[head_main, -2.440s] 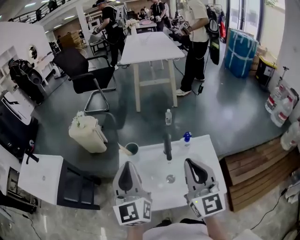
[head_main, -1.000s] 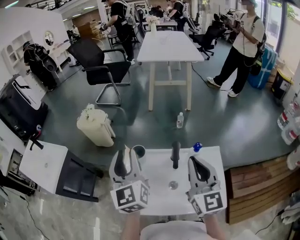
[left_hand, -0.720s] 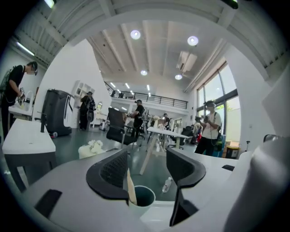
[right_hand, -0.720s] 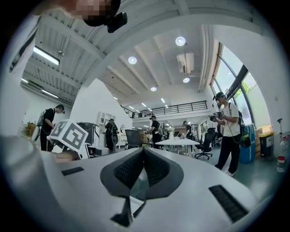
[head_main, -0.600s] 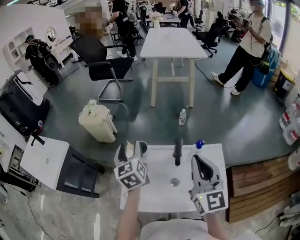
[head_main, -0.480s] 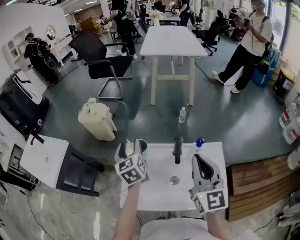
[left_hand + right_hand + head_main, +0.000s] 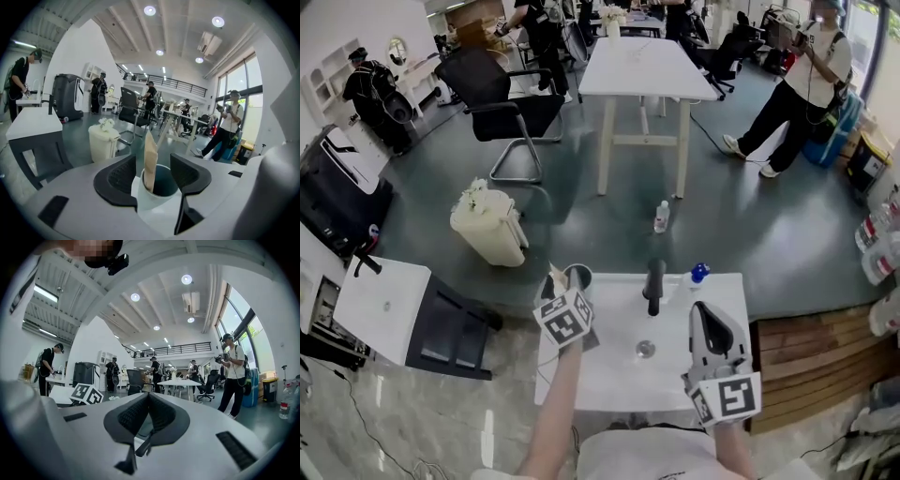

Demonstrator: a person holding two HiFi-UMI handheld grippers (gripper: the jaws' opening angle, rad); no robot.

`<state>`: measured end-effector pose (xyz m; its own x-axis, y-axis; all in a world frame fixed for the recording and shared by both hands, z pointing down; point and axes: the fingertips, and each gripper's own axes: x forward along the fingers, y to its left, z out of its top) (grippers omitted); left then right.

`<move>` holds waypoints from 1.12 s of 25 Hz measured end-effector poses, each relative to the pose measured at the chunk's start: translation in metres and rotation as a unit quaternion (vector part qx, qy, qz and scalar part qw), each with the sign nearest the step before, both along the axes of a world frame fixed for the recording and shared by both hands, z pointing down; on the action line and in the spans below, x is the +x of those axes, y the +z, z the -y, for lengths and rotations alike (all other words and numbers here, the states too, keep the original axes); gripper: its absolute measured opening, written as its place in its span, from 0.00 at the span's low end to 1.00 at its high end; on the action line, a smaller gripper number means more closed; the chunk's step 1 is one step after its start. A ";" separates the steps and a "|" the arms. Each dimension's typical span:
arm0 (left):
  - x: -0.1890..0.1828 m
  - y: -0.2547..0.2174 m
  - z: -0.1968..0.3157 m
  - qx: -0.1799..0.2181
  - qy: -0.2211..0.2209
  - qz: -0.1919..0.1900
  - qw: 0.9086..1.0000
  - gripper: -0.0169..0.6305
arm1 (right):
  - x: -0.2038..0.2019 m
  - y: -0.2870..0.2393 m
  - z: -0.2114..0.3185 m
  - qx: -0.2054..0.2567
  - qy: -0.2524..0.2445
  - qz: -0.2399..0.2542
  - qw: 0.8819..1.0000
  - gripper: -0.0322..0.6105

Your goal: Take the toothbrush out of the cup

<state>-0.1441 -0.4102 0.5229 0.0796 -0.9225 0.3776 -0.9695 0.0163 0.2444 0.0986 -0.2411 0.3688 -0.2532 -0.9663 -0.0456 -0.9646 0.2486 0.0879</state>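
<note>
A white cup [image 7: 578, 277] with a teal inside stands at the back left corner of the white washbasin [image 7: 609, 380]. A beige toothbrush [image 7: 150, 157] stands upright in the cup [image 7: 161, 200], leaning towards the left side. My left gripper [image 7: 153, 158] reaches over the cup with a jaw on each side; the jaws are closing, and the pads are still apart from the cup and brush. In the head view the left gripper [image 7: 565, 283] sits right at the cup. My right gripper [image 7: 706, 309] hovers over the basin's right side, shut on nothing [image 7: 149, 397].
A black faucet [image 7: 652, 286] stands at the basin's back middle, with the drain [image 7: 645, 350] in front of it and a blue-capped bottle [image 7: 699, 274] to its right. Beyond the basin are a cream bin [image 7: 490, 234], a bottle on the floor [image 7: 661, 218], a white table [image 7: 642, 70] and people.
My left gripper went forward and down to the cup, and its jaws spread wide around it. The right gripper stayed where it was.
</note>
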 end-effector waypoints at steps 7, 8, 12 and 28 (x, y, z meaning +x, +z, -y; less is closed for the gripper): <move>-0.002 0.022 0.000 -0.030 -0.013 0.000 0.999 0.33 | 0.002 0.000 -0.003 -0.005 0.003 -0.005 1.000 0.07; -0.002 0.024 0.000 -0.034 -0.016 0.003 0.999 0.31 | 0.002 0.000 -0.003 -0.005 0.003 -0.006 1.000 0.07; -0.002 0.027 0.000 -0.043 -0.027 0.018 0.999 0.17 | 0.004 0.001 -0.005 -0.008 0.005 -0.007 1.000 0.07; -0.002 0.016 -0.003 -0.041 -0.038 0.020 0.998 0.10 | 0.001 -0.001 -0.007 -0.004 0.000 -0.004 1.000 0.07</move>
<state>-0.1462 -0.4075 0.5394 -0.0055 -0.8910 0.4540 -0.9739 0.1077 0.1997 0.0994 -0.2345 0.3677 -0.2535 -0.9667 -0.0367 -0.9639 0.2492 0.0938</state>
